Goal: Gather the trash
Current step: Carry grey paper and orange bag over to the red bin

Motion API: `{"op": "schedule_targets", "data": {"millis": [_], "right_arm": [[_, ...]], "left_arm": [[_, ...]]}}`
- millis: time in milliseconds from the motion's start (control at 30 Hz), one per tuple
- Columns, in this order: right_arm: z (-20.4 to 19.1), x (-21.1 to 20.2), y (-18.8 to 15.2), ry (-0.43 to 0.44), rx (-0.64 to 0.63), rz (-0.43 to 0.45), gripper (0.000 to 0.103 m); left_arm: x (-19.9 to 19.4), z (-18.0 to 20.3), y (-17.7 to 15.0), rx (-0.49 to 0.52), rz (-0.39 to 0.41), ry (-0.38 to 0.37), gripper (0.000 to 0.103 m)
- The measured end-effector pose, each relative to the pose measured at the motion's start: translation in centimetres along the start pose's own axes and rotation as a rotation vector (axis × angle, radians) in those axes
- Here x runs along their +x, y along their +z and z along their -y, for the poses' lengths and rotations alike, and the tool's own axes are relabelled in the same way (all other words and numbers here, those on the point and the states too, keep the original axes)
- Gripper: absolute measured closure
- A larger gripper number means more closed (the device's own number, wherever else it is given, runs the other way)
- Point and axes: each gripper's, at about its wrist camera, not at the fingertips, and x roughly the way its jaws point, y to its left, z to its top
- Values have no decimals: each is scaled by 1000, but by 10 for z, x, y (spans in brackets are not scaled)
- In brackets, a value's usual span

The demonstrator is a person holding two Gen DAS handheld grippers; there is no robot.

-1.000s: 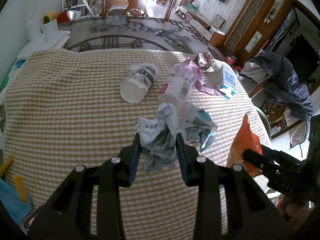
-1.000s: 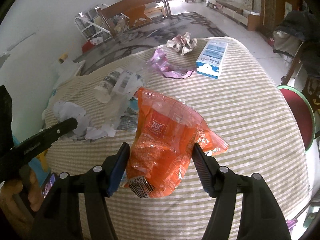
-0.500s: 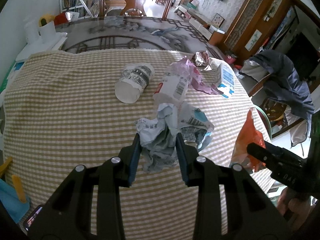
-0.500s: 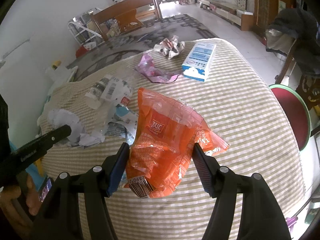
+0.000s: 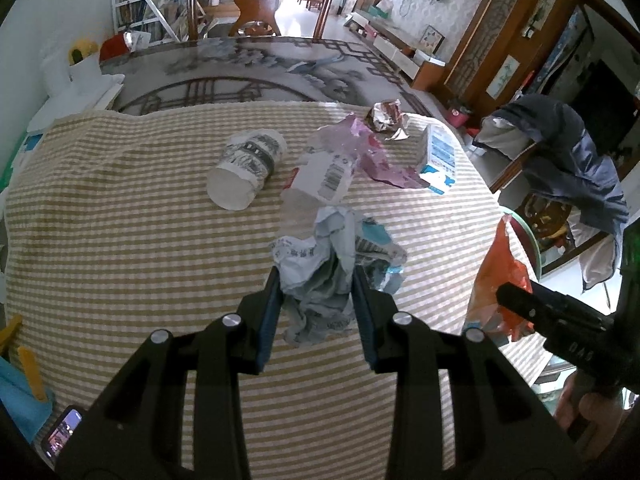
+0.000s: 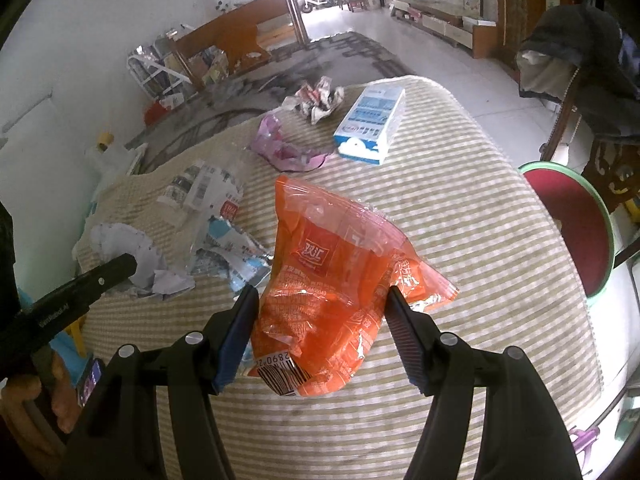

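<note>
In the lower centre of the left wrist view, the left gripper (image 5: 316, 280) is clamped on a crumpled wad of grey-white paper (image 5: 316, 276), which bulges up between the two fingers and hangs a little below them over the beige checked tablecloth (image 5: 120, 240). Just beyond the wad lies a torn blue-and-white printed wrapper (image 5: 380, 252); whether it touches the wad is hard to tell. In the lower centre of the right wrist view, the right gripper (image 6: 320, 320) is closed on an orange plastic snack bag (image 6: 332, 280), both fingers pressed into its sides, its barcode end drooping between them and its open top rising toward the frame's middle. The same bag shows at the right edge of the left view, held at the table's edge. Farther up the left view, toward the centre, lie a clear crushed plastic bottle (image 5: 320, 176) with a barcode label and, to its left, a paper cup (image 5: 244, 176) on its side. Behind them, upper right of centre, are a purple wrapper (image 5: 372, 152), a blue-and-white carton (image 5: 438, 156), and a crumpled foil wrapper (image 5: 386, 116) at the cloth's far edge.
</note>
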Motion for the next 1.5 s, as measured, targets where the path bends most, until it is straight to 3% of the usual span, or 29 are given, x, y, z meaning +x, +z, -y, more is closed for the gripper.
{"op": "schedule_targets", "data": {"millis": [400, 1000, 1500], "right_arm": [[44, -16, 13, -15, 21, 29, 40], [159, -35, 47, -29, 87, 70, 40], [281, -72, 47, -126, 294, 144, 40]], "left_arm": [[10, 44, 10, 16, 7, -16, 70], [53, 165, 27, 111, -26, -79, 70], [99, 307, 52, 275, -89, -292, 70]]}}
